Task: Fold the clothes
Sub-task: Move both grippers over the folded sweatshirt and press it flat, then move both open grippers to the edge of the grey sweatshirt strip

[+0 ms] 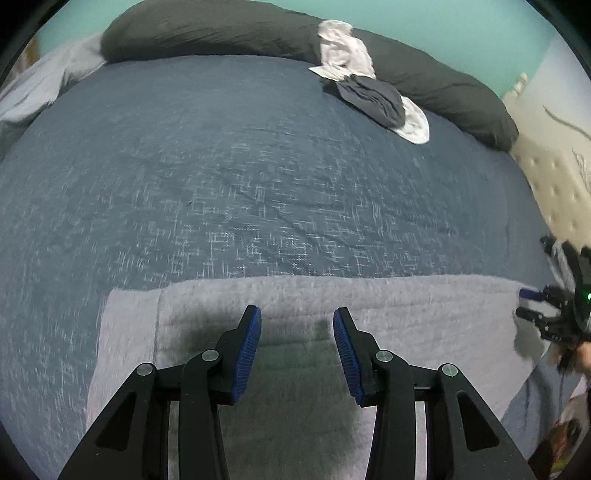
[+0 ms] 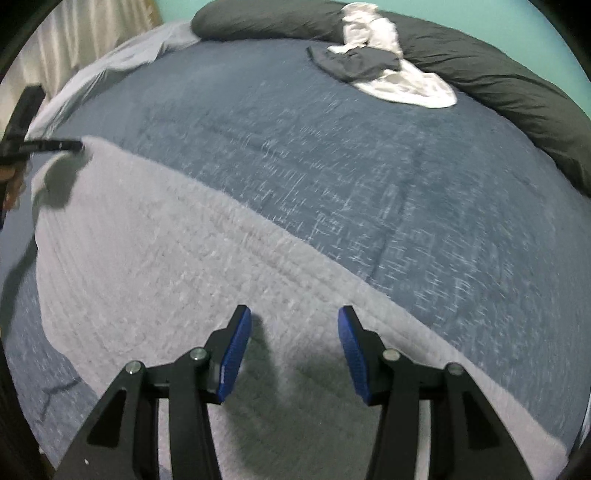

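Dim, motion-blurred, strong fisheye warp

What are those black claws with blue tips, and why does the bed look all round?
Those claws are grabbing tools. A person holds one in each hand, and each carries a wide-eyed camera that bends the picture, so the bed looks round. One picture looks out from the left gripper, the other from the right gripper. Both are open and hold nothing. Below them a fluffy grey garment lies spread flat on the blue bedspread. Far back, a dark garment and white clothes wait in a heap, against a long dark pillow.
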`<state>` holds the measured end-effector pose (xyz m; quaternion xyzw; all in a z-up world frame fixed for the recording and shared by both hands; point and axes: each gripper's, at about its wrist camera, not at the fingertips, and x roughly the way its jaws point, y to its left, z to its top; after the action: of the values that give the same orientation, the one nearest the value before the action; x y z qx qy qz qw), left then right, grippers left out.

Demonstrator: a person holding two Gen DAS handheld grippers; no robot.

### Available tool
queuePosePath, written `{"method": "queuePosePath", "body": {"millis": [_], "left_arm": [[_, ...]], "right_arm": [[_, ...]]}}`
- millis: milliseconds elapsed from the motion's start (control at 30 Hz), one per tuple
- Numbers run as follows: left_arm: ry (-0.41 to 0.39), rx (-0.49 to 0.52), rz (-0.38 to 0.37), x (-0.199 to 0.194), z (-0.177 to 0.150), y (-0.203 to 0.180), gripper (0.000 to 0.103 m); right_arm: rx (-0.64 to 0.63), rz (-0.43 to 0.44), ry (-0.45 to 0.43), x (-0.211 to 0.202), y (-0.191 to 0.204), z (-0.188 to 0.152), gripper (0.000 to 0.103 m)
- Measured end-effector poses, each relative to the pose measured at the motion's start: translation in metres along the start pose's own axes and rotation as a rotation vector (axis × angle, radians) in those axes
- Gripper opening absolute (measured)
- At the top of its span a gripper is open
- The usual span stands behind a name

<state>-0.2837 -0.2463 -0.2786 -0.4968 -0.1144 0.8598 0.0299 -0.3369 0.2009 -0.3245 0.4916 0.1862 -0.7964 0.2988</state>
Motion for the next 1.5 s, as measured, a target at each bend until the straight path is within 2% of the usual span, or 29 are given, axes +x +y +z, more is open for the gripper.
{"method": "queuePosePath", "body": {"millis": [133,233,300,333,367,400,500,600,733,800,833,867,933,967,1000,1233,1333,1367,1467,1500], "left_arm": [[0.026,0.02,0.007,0.014,0.0,-0.001,0.044],[0.042,0.041,0.025,0.023,-0.004,-0.002,0.041],[0.049,0.053,0.035,0.027,-0.006,-0.003,0.029],[0.05,0.053,0.039,0.028,-0.007,-0.002,0.026],[0.049,0.051,0.043,0.029,-0.008,-0.001,0.019],[0.049,0.048,0.044,0.029,-0.008,-0.001,0.012],[0.042,0.049,0.055,0.028,-0.009,0.0,0.002],[0.031,0.047,0.053,0.025,-0.01,0.0,0.001],[0.023,0.045,0.039,0.022,-0.009,0.0,0.001],[0.006,0.042,0.032,0.017,-0.006,0.001,0.001],[-0.001,0.047,0.033,0.015,-0.003,0.0,0.002],[-0.007,0.055,0.037,0.013,0.0,-0.002,0.005],[-0.014,0.069,0.038,0.011,0.006,-0.006,0.025],[-0.013,0.072,0.03,0.011,0.008,-0.009,0.047],[-0.011,0.079,0.024,0.012,0.01,-0.011,0.056],[0.045,0.172,0.028,0.037,0.016,-0.027,0.056],[0.069,0.205,0.047,0.049,0.016,-0.031,0.056],[0.07,0.212,0.048,0.05,0.016,-0.031,0.052],[0.065,0.218,0.055,0.05,0.012,-0.032,0.039],[0.063,0.219,0.055,0.05,0.011,-0.032,0.036]], "right_arm": [[-0.057,-0.011,0.033,0.014,0.004,0.001,0.049],[-0.086,0.004,0.039,0.019,0.008,0.0,0.032],[-0.104,0.003,0.043,0.021,0.012,-0.002,0.023],[-0.104,0.002,0.037,0.021,0.013,-0.003,0.016],[-0.104,0.0,0.031,0.02,0.014,-0.004,0.009],[-0.104,-0.004,0.023,0.019,0.014,-0.003,0.007],[-0.097,-0.024,-0.008,0.014,0.014,-0.002,0.0],[-0.09,-0.027,-0.027,0.009,0.011,0.002,0.0],[-0.049,0.03,-0.029,0.004,0.001,0.008,0.0],[-0.015,0.022,0.0,0.009,-0.005,0.012,0.006],[-0.013,0.008,0.007,0.01,-0.006,0.014,0.02],[-0.015,0.017,0.006,0.011,-0.005,0.014,0.039],[-0.02,0.033,0.004,0.014,-0.005,0.016,0.05],[-0.016,0.036,0.005,0.015,-0.005,0.018,0.051],[-0.02,0.037,0.012,0.017,-0.003,0.017,0.051],[-0.099,0.032,0.046,0.027,0.011,0.016,0.051],[-0.143,0.039,0.038,0.026,0.015,0.015,0.025],[-0.157,0.042,0.035,0.025,0.016,0.015,0.019],[-0.177,0.03,0.021,0.022,0.018,0.011,0.006],[-0.181,0.028,0.017,0.021,0.019,0.011,0.004]]}}
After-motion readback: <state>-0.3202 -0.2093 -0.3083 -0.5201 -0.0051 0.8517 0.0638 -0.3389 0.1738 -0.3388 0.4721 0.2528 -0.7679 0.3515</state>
